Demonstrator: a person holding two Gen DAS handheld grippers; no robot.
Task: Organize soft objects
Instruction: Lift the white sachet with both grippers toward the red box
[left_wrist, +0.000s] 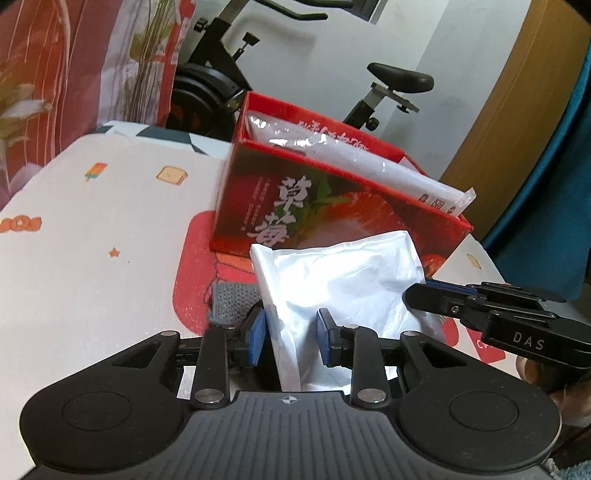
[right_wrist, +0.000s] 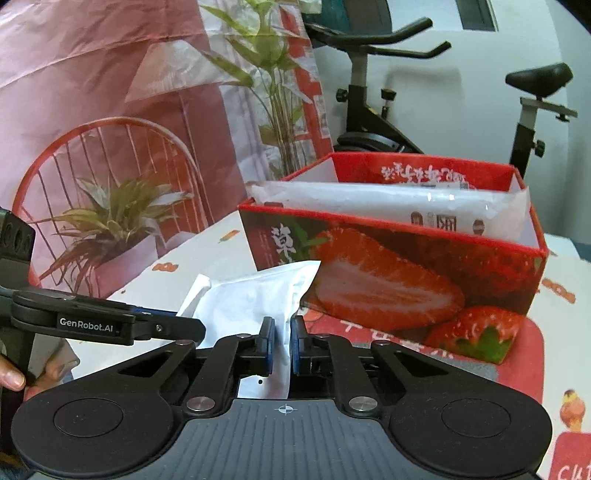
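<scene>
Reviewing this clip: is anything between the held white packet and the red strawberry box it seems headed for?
Only the box's own near wall. The white packet, gripped by the right gripper and between the left gripper's fingers, sits lower than the rim of the red strawberry box. Another packet already fills part of the box.

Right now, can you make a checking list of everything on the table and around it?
Surface: table under a white cloth with cartoon prints and a red patch.
Job's things: white soft packet held up in front of the red strawberry box; another packet already lies in the box.
Clutter: grey knitted piece beside the white packet.
Grippers: left gripper straddles the packet's edge, pads apart; right gripper pinches the packet.
Cables: nothing seen.
Surroundings: exercise bike, printed backdrop with plants.
</scene>
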